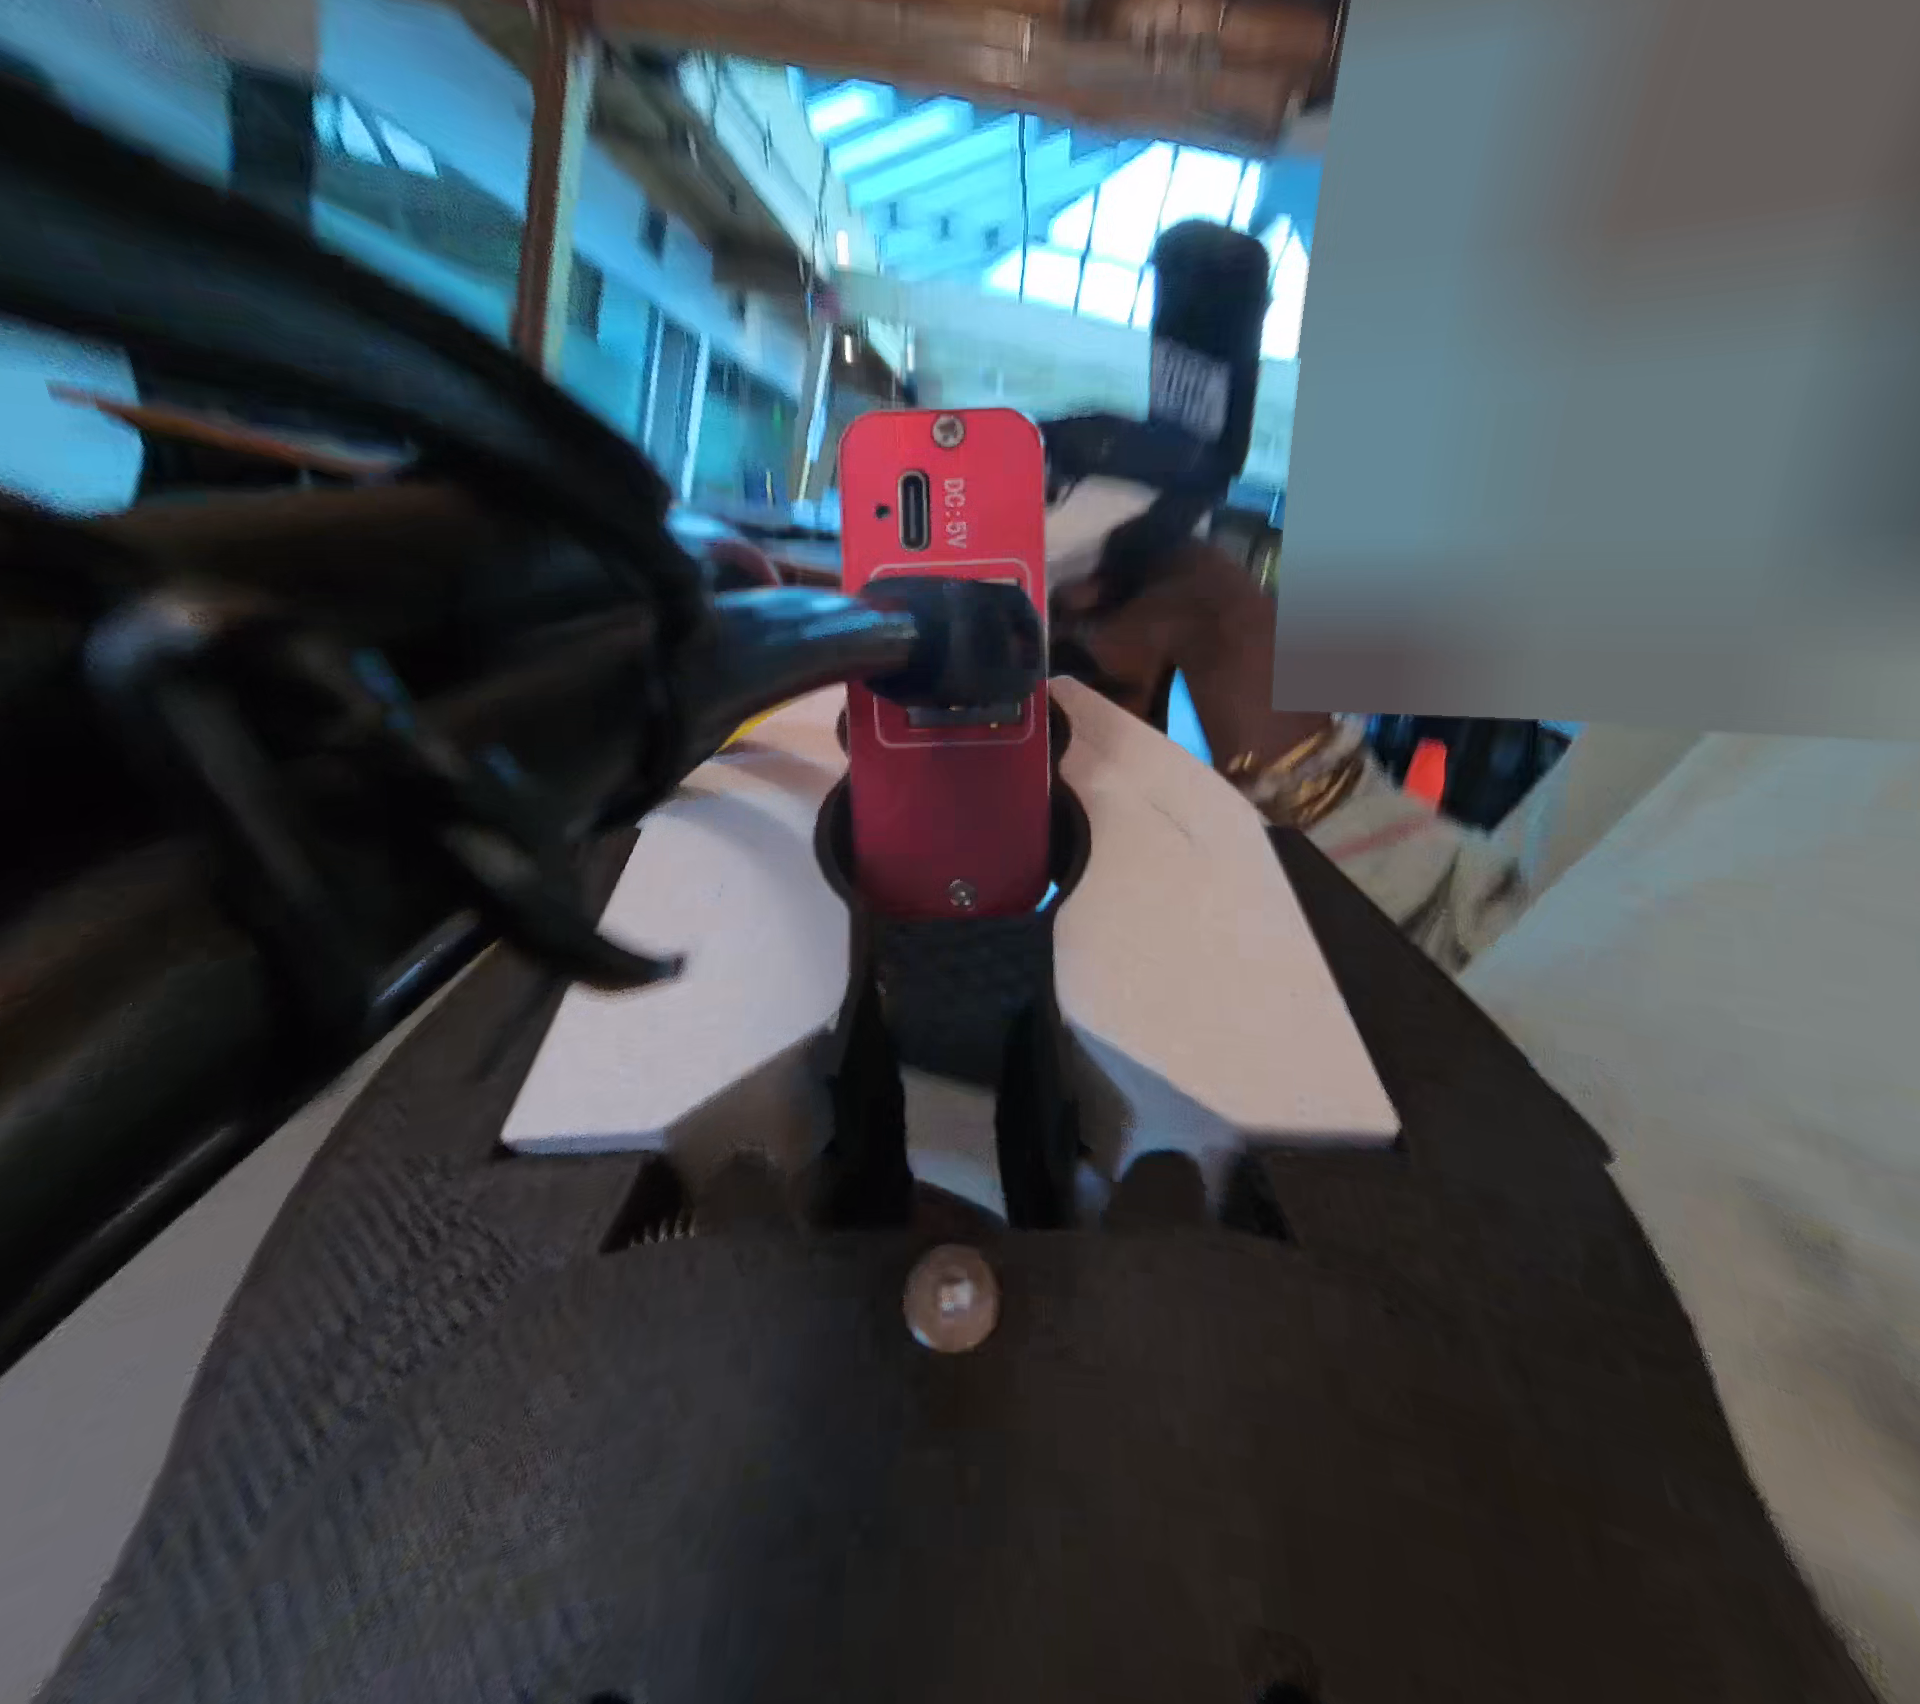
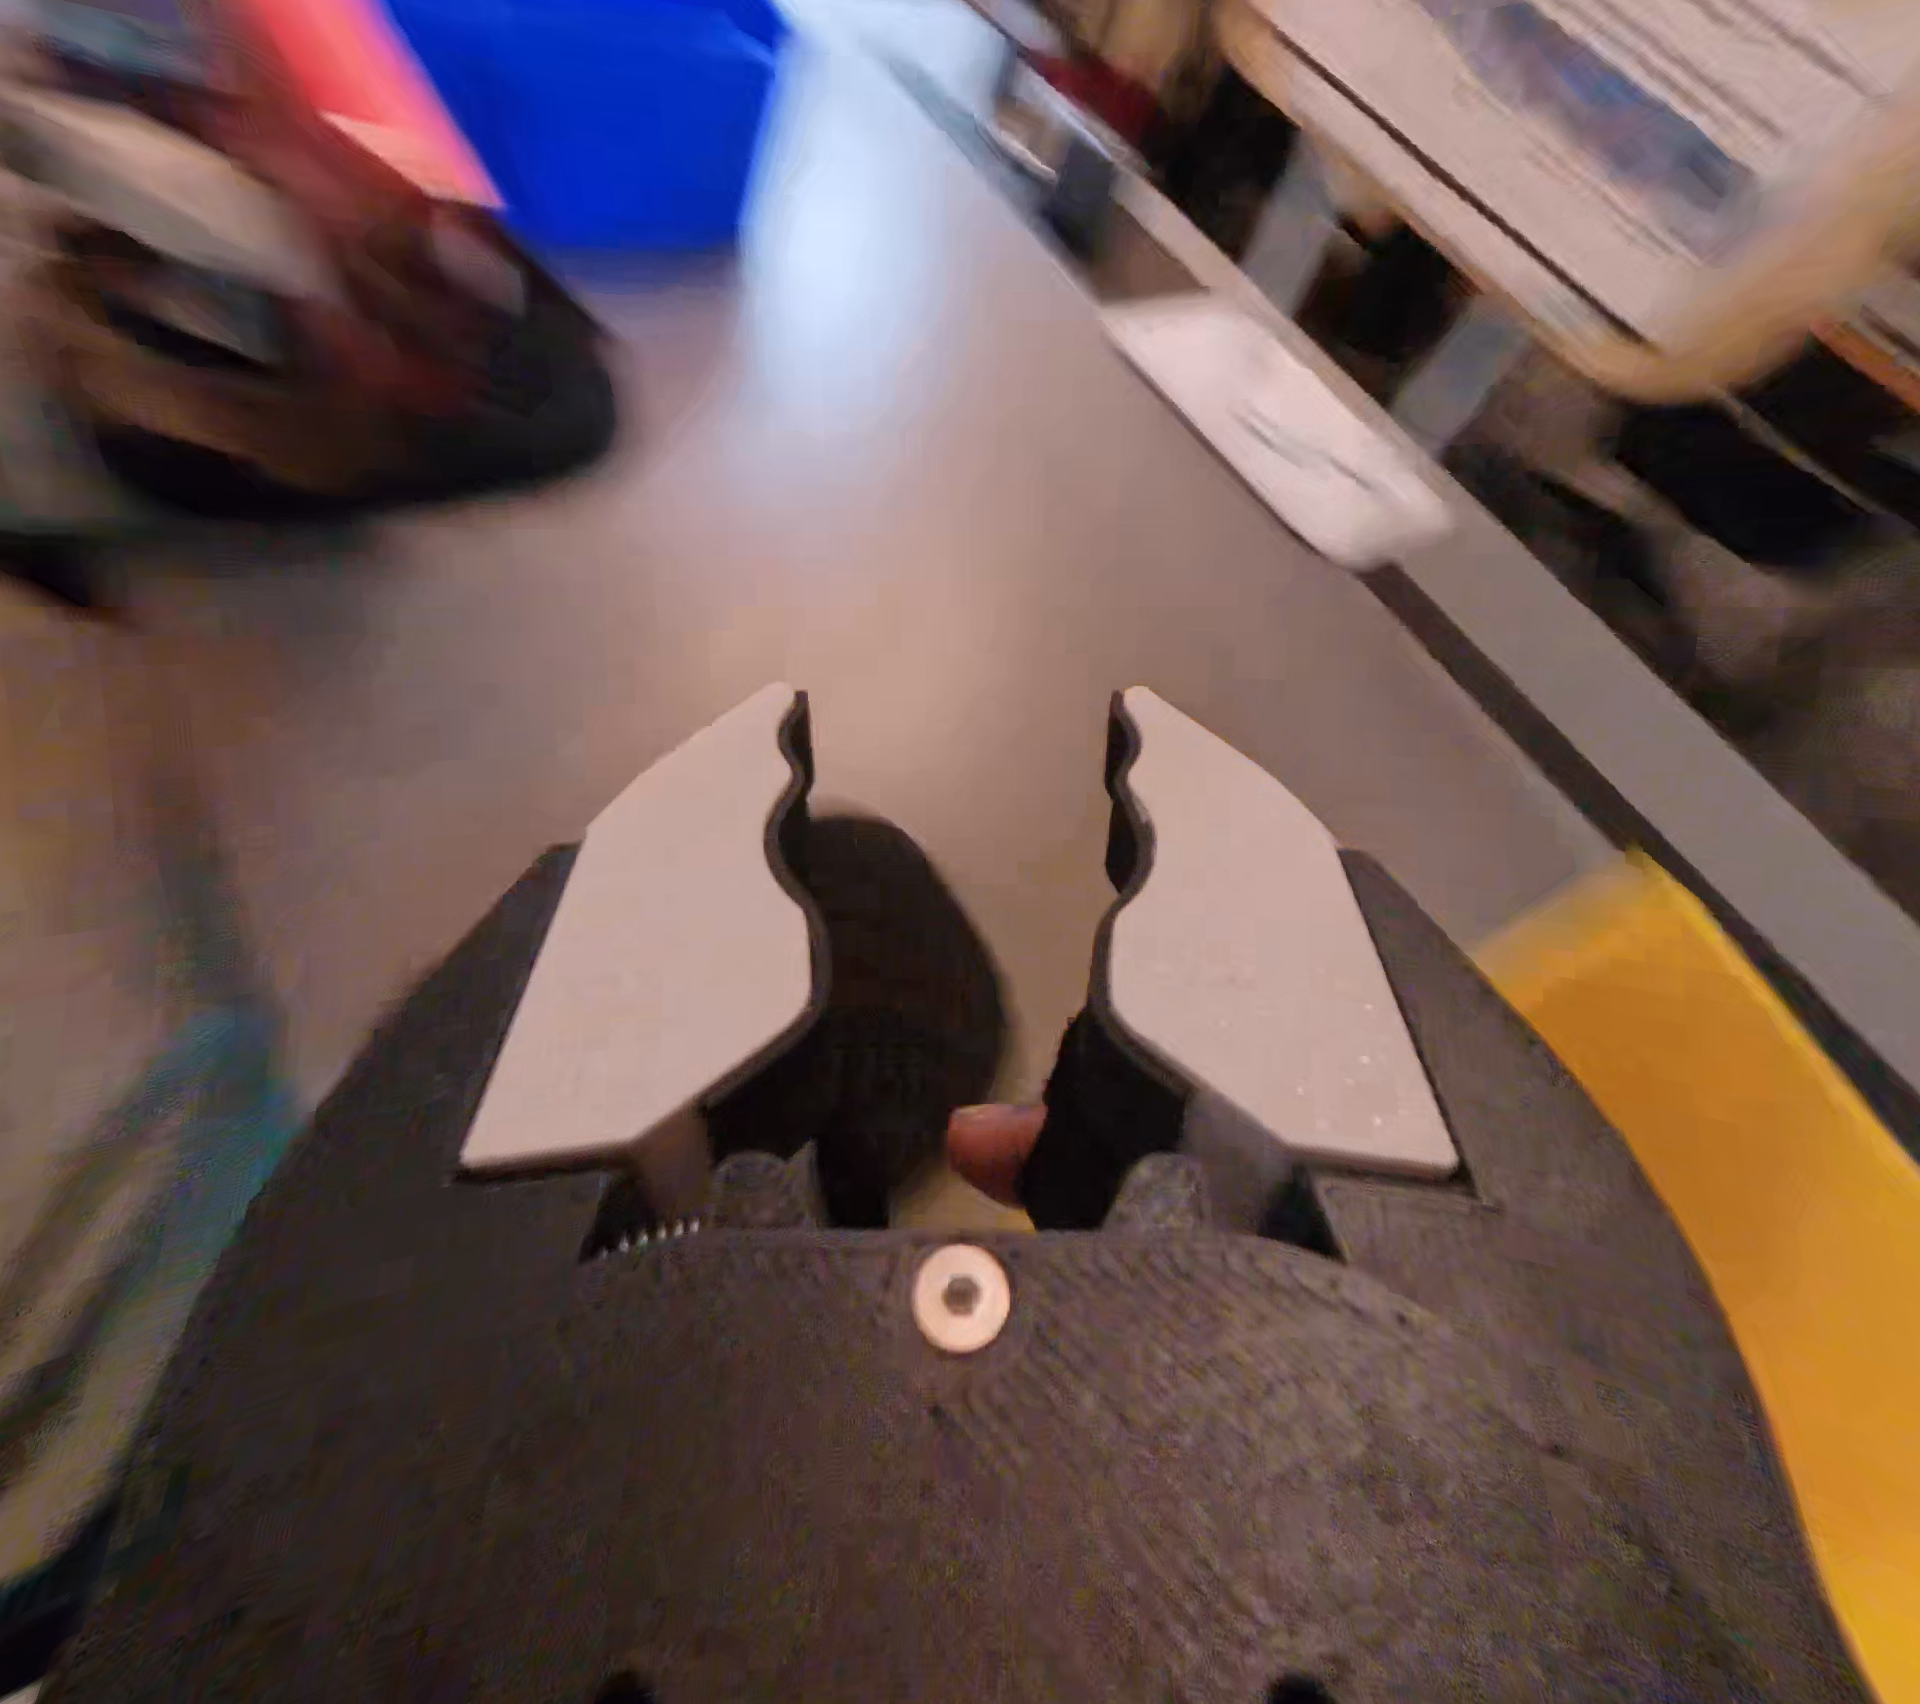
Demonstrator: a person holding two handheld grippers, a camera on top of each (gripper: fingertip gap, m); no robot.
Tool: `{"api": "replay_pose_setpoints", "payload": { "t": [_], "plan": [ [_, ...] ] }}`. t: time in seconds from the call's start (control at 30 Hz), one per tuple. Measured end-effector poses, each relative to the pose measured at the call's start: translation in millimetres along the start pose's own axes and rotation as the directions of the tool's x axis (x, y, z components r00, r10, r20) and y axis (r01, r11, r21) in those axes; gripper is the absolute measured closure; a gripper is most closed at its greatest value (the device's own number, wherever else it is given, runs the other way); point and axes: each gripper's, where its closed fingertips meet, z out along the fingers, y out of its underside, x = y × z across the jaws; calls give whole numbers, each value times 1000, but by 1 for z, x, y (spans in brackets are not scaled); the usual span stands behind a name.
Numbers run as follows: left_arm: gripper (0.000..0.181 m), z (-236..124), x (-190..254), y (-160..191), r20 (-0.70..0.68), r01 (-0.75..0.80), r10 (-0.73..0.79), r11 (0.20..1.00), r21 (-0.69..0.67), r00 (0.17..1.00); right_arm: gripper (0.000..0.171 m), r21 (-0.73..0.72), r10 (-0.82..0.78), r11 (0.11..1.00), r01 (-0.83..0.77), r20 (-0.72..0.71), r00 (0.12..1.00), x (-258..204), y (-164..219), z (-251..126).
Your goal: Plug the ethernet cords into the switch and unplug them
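Note:
In the left wrist view my left gripper is shut on a small red switch, held upright between the white fingers. A black ethernet plug sits in its port, and the black cord loops away to the left in a blurred bundle. In the right wrist view my right gripper is open and empty above a grey table. The red switch and left gripper show blurred at the upper left.
A blue bin stands at the back of the table. A white flat device lies near the table's right edge. A yellow object is at the lower right. A person's arm with bracelets shows behind the switch.

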Motion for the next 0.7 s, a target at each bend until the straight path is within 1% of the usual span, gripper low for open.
{"api": "replay_pose_setpoints", "payload": {
  "t": [0.03, 0.07, 0.13, 0.17, 0.27, 0.3, 0.33, 0.4, 0.43, 0.5, 0.57, 0.63, 0.7],
  "plan": [
    [152, 2, 0, 12, 2, -13, 13, 995, -95, 1000, 115, 73, -18, 997, 8, 135, 991, -29, -17, 10],
    [153, 3, 0, 24, 9, -26, 28, 980, -198, 1000, 114, 119, -42, 993, 16, 221, 974, -51, -30, 18],
    [153, 1, -3, 46, 35, -64, 83, 925, -374, 996, 116, 145, -73, 989, 27, 320, 945, -81, -44, 37],
    [152, 1, -3, 52, 40, -83, 110, 902, -423, 993, 116, 132, -77, 991, 30, 367, 927, -93, -46, 48],
    [152, 3, 9, 60, -10, -112, 122, 871, -478, 993, 117, 67, -86, 996, 62, 455, 886, -119, -41, 80],
    [152, 3, 11, 62, -22, -117, 122, 858, -500, 992, 120, 47, -91, 996, 78, 483, 871, -127, -37, 88],
    [153, 2, 12, 66, -26, -127, 133, 841, -525, 991, 130, 28, -98, 995, 97, 517, 850, -134, -33, 92],
    [152, -3, 4, 70, -1, -147, 177, 813, -564, 984, 138, 38, -116, 993, 113, 536, 836, -136, -30, 95],
    [152, -2, 4, 66, -3, -161, 190, 824, -543, 982, 140, 67, -101, 995, 77, 542, 834, -135, -33, 94],
    [150, 2, 7, 50, 5, -128, 146, 885, -447, 989, 142, 174, -40, 982, -71, 566, 824, -132, -46, 91],
    [146, 6, 5, 31, 42, -77, 96, 940, -332, 994, 143, 282, 29, 934, -222, 557, 830, -120, -55, 88],
    [140, 6, -1, 20, 76, -66, 87, 967, -247, 993, 144, 401, 110, 843, -358, 523, 845, -104, -65, 83],
    [132, 7, -6, 16, 111, -48, 70, 980, -194, 991, 144, 519, 201, 697, -495, 521, 829, -87, -76, 75]
  ]
}}
